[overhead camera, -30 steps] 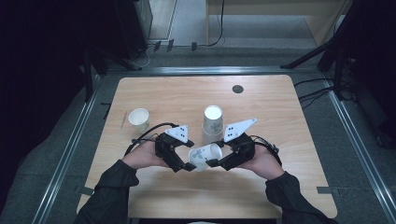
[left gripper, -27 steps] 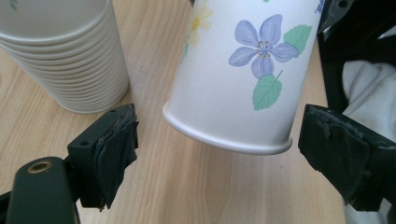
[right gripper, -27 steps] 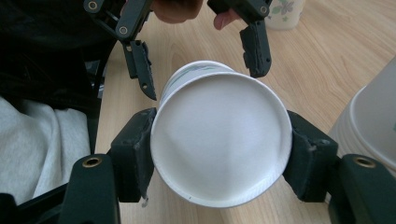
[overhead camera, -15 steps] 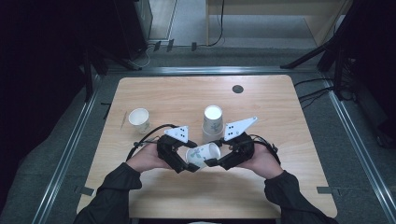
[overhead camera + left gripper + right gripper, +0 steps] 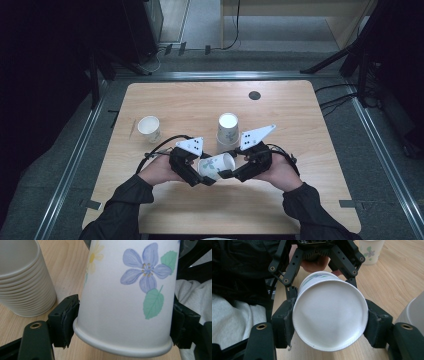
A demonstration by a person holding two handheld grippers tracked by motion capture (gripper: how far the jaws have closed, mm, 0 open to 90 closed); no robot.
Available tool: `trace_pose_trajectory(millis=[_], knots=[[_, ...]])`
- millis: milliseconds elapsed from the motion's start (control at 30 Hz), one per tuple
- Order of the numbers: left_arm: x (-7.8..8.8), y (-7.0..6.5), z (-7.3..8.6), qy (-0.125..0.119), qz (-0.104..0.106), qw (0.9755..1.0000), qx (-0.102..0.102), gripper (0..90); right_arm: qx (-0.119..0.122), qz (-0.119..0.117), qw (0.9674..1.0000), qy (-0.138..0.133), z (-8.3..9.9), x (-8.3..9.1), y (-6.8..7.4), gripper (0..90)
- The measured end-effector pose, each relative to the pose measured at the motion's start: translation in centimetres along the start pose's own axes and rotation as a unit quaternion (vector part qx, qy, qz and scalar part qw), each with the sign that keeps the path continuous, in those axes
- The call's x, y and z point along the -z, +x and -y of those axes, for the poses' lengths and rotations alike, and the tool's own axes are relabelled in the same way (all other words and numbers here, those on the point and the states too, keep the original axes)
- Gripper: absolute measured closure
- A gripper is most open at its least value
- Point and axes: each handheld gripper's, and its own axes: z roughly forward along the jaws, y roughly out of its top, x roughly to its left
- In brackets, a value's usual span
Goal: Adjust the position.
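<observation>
Two grippers, flowered cup (image 5: 216,165) (rim cropped)

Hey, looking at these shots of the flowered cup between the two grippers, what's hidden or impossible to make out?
- Flowered cup: left gripper view, top cut off by the frame edge.
- Its inside: right gripper view, hidden behind its own base.
- Cup stack: high view, count too small to tell; left gripper view, cut off at the left edge.
- Lone cup: high view, print too small.

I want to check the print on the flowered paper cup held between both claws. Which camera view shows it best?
The left gripper view: the flowered cup is close, with a blue flower, green leaves and a yellow flower sharp. The right gripper view shows mostly one plain white round end. The high view shows it small, lying sideways.
</observation>
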Motion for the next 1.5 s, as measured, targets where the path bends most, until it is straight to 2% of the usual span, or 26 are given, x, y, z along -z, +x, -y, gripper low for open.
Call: trace_pose_trajectory(millis=[400, 500, 567, 633, 700, 833, 1000, 1167, 1267, 1367, 1500], knots=[[0.0, 0.0, 0.1, 0.018, -0.002, 0.9998, -0.001, 24.1, -0.002, 0.001, 0.9999, 0.013, 0.1, -0.4, 0.1, 34.2], [0.2, 0.2, 0.1, 0.016, -0.004, 0.9999, 0.002, 24.1, -0.003, 0.001, 0.9999, 0.010, 0.2, -0.5, 0.0, 30.2], [0.4, 0.3, 0.1, 0.016, -0.005, 0.9998, 0.004, 24.1, -0.003, 0.002, 0.9999, 0.011, 0.2, -0.5, -0.1, 26.2], [0.8, 0.3, 0.1, 0.014, -0.006, 0.9999, 0.008, 24.1, -0.003, 0.009, 0.9999, 0.013, 0.3, -0.6, 0.0, 25.4], [1.2, 0.3, -0.2, 0.025, -0.013, 0.9996, 0.004, 24.1, -0.001, 0.016, 0.9997, 0.020, 0.4, -0.6, -0.1, 24.9], [2.4, 0.4, -0.6, 0.023, -0.019, 0.9996, 0.004, 24.1, 0.002, 0.023, 0.9990, 0.038, 0.7, -0.8, 0.0, 25.0], [3.2, 0.3, -1.2, 0.050, -0.027, 0.9983, -0.005, 24.1, 0.006, 0.032, 0.9979, 0.056, 1.0, -1.2, 0.0, 25.0], [3.0, 0.6, -1.7, 0.090, -0.031, 0.9953, -0.018, 24.1, 0.003, 0.040, 0.9970, 0.066, 1.2, -1.4, -0.2, 25.2], [2.5, 0.8, -2.0, 0.117, -0.040, 0.9921, -0.020, 24.1, 0.006, 0.045, 0.9964, 0.072, 1.3, -1.5, -0.2, 25.3], [2.1, 1.0, -2.2, 0.130, -0.036, 0.9907, -0.020, 24.1, 0.008, 0.051, 0.9955, 0.079, 1.4, -1.6, -0.3, 25.4], [1.4, 1.1, -2.5, 0.156, -0.035, 0.9867, -0.026, 24.1, 0.007, 0.052, 0.9954, 0.080, 1.5, -1.7, -0.3, 25.4]])
